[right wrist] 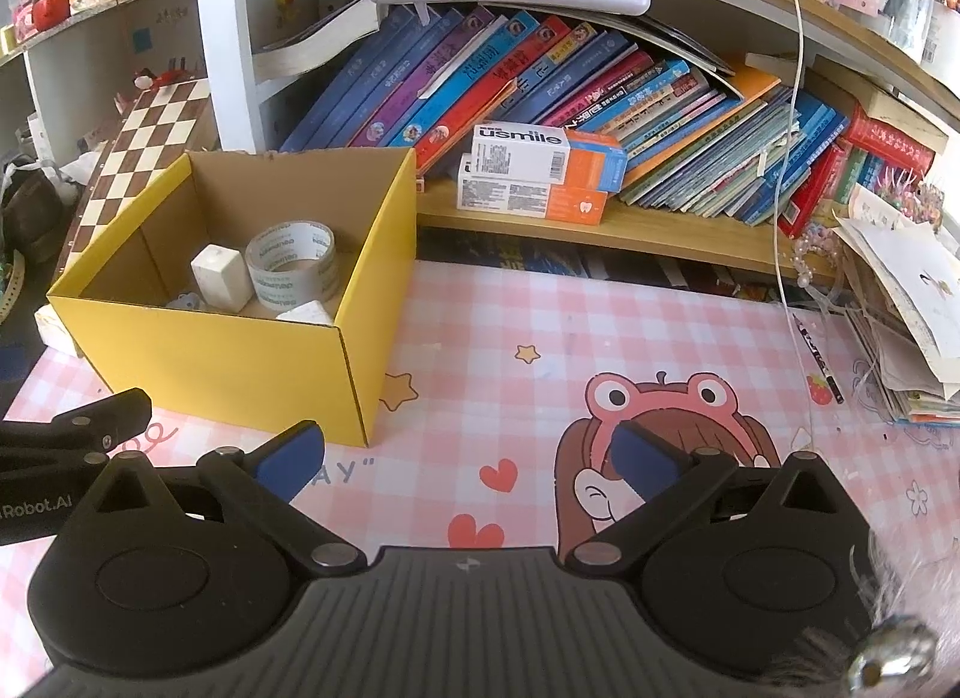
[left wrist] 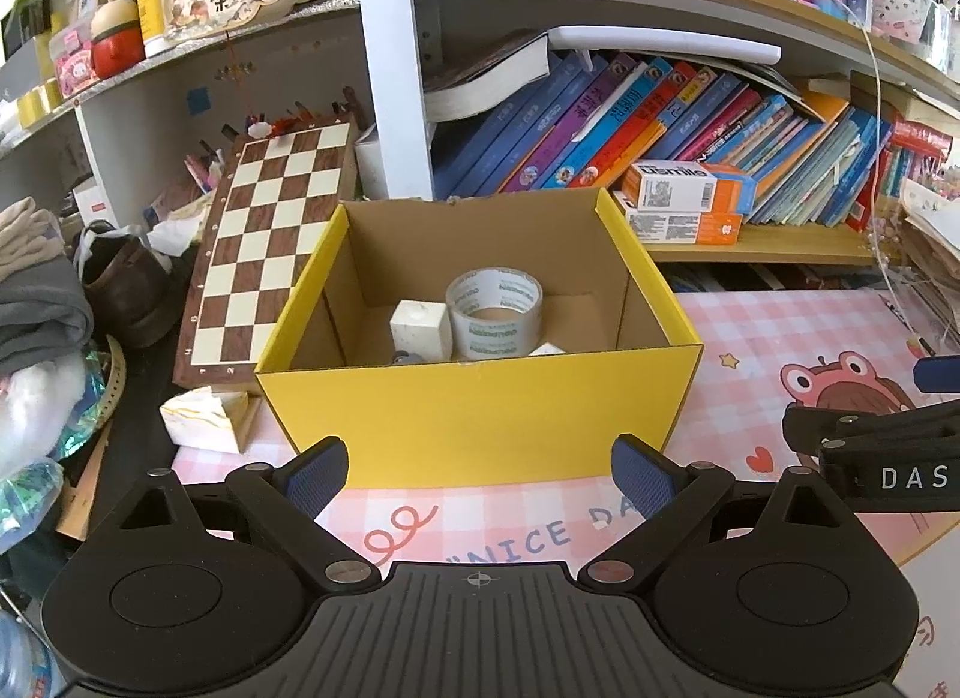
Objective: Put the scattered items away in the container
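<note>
A yellow cardboard box (left wrist: 480, 422) stands open on the pink checked mat (left wrist: 750, 326). Inside it are a roll of grey tape (left wrist: 495, 311), a white block (left wrist: 420, 329), a small grey-blue item (left wrist: 408, 359) and a white corner piece (left wrist: 547, 349). My left gripper (left wrist: 480, 476) is open and empty, just in front of the box's near wall. The box (right wrist: 240, 362) also shows in the right wrist view, with the tape (right wrist: 294, 266) and block (right wrist: 221, 278) inside. My right gripper (right wrist: 468, 458) is open and empty over the mat, right of the box.
A chessboard (left wrist: 264, 254) leans left of the box. A bookshelf with slanted books (right wrist: 540, 86) and two toothbrush boxes (right wrist: 540, 176) stands behind. A pen (right wrist: 819, 356) and a paper pile (right wrist: 912, 314) lie at the mat's right edge. Clutter and a tissue packet (left wrist: 204, 422) sit left.
</note>
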`<state>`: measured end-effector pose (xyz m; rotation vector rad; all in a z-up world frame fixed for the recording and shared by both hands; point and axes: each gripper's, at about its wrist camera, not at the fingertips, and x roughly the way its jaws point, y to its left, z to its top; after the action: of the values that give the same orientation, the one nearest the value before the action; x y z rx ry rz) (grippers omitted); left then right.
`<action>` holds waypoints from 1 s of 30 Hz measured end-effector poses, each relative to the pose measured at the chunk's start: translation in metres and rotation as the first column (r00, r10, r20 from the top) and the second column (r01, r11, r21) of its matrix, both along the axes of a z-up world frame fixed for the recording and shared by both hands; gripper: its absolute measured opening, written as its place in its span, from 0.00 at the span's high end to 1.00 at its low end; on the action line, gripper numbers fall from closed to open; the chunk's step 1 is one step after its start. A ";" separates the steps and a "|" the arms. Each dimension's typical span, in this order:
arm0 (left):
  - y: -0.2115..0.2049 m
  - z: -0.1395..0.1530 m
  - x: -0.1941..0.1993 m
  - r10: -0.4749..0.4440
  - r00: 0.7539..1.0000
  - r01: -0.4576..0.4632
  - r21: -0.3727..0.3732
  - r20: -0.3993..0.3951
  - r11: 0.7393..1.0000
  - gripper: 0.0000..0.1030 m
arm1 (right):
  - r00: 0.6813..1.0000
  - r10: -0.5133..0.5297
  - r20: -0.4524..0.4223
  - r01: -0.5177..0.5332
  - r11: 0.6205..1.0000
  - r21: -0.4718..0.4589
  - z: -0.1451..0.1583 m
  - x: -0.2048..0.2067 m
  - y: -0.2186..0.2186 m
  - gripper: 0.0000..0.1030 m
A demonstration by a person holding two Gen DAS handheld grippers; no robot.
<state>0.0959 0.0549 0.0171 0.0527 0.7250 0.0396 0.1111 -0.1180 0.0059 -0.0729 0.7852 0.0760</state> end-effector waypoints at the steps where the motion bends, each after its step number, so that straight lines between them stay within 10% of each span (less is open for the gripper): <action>1: 0.000 0.000 0.000 0.001 1.000 -0.001 0.001 0.001 1.000 0.02 | 1.000 0.000 -0.001 0.000 1.000 0.000 0.000 0.000 0.000 0.00; 30: 0.001 0.000 0.000 0.005 1.000 -0.005 -0.012 -0.006 1.000 0.02 | 1.000 -0.001 -0.013 0.001 1.000 0.000 -0.003 -0.002 0.001 0.00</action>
<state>0.0960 0.0563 0.0170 0.0395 0.7310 0.0404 0.1090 -0.1168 0.0030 -0.0716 0.7980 0.0756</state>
